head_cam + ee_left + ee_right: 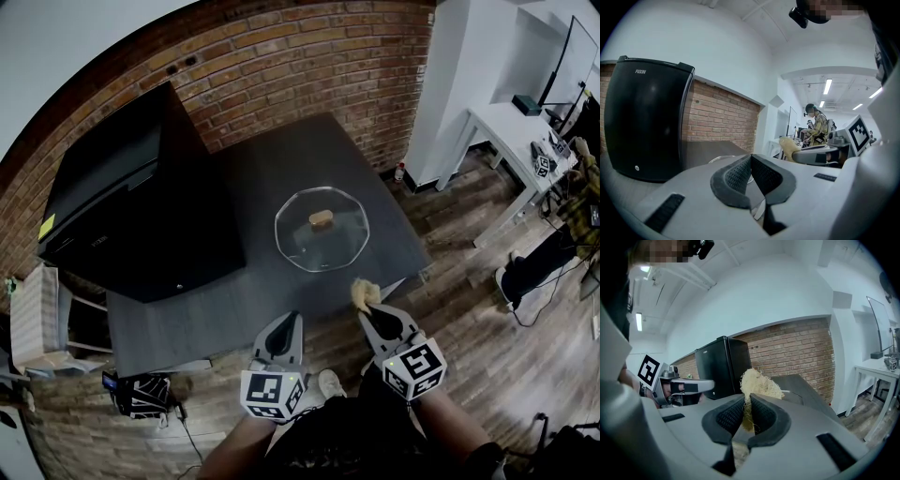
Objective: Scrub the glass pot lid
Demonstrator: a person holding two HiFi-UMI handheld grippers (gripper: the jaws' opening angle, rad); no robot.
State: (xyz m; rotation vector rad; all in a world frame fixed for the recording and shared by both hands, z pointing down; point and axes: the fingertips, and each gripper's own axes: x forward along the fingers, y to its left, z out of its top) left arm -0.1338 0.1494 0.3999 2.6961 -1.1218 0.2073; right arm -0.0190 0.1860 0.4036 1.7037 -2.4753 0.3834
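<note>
Lid lies flat on table by its right edge, unscrubbed. Right gripper pinches loofah; left gripper pressed together, empty. Both off near edge. Approach step; next, probably lower loofah onto glass.

red brick wall; wood floor; white desk; dark table

surface: dark table | on it: glass pot lid, middle | black fridge, left
</note>
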